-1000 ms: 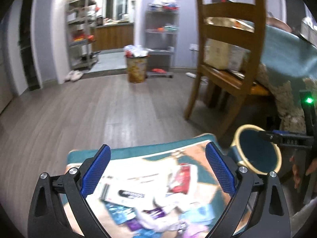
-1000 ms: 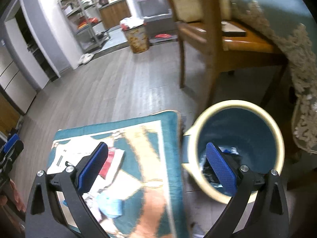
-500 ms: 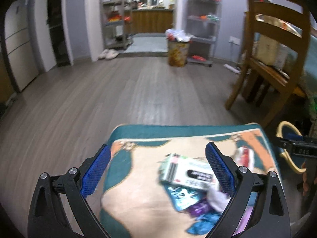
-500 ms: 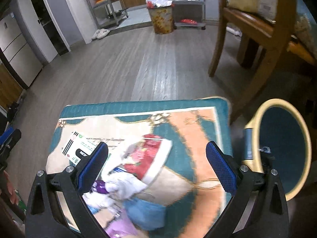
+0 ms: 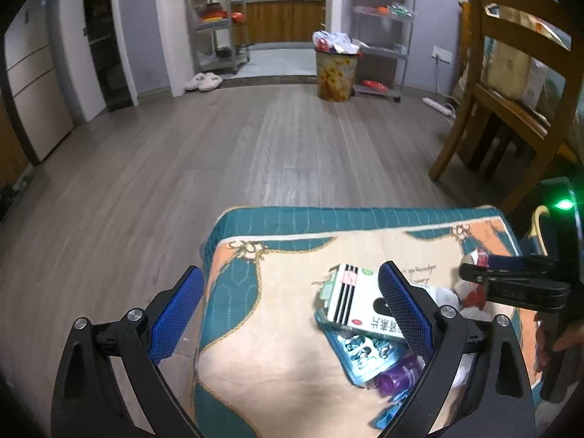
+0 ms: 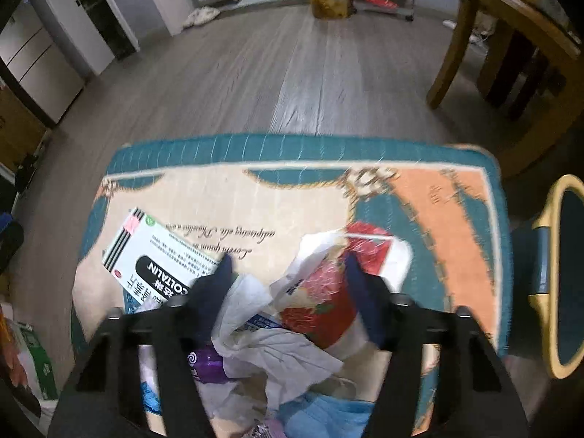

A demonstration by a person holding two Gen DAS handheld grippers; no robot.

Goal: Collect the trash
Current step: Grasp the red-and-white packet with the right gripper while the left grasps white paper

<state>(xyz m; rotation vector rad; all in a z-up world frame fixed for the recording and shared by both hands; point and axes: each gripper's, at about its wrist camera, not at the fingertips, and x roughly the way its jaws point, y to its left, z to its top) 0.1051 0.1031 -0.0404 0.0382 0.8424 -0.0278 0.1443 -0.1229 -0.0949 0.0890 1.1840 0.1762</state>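
Note:
A pile of trash lies on a teal and orange rug [image 6: 430, 197]: a white medicine box [image 6: 157, 259] [image 5: 359, 301], a red and white wrapper [image 6: 328, 292], crumpled white tissue [image 6: 262, 332], a purple wrapper [image 6: 206, 363] and blue packets [image 5: 365, 350]. My right gripper [image 6: 288, 273] is low over the pile, its jaws partly closed around the red wrapper and tissue. It also shows at the right of the left wrist view [image 5: 511, 281]. My left gripper [image 5: 288, 314] is open and empty above the rug, its right finger over the medicine box.
A teal bin with a yellow rim [image 6: 562, 277] stands right of the rug. A wooden chair [image 5: 511, 84] and table are at the right. A full trash can [image 5: 334, 73] and metal shelves stand far back on the grey wood floor.
My right gripper dropped down onto the pile and its jaws narrowed around the red wrapper. My left gripper shifted left, so the trash now sits under its right finger.

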